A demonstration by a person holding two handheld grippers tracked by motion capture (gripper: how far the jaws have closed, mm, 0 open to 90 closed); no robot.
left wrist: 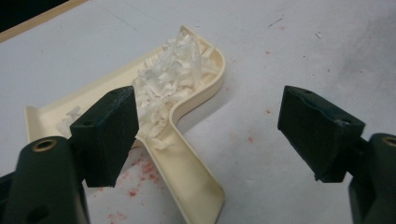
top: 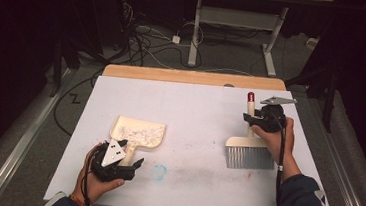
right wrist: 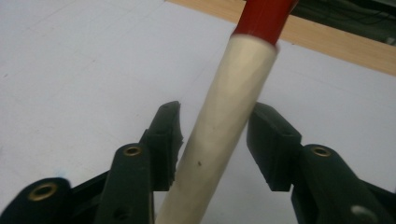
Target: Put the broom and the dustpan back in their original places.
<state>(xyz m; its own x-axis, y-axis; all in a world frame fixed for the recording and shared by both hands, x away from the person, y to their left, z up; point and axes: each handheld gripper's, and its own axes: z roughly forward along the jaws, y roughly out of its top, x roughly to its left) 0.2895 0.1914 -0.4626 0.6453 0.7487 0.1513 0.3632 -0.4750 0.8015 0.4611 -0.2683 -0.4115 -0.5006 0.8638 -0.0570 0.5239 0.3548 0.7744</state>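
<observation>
Left tool [left wrist: 205,135] jaws wide apart over dustpan [left wrist: 187,93] handle, shavings inside. Right tool [right wrist: 212,140] jaws slack around brush [top: 248,151] handle, not clamped; brush on counter [top: 195,109]. Sweep looks done; next, withdraw.

Lab: dark curtains [top: 15,43], floor cables [top: 146,42], white-topped table [top: 196,104].

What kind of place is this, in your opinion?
Probably a lab or workshop set up for recording, not a home: a white-covered table, loose cables on the floor, and a bare metal desk frame behind, in a dark room.
</observation>
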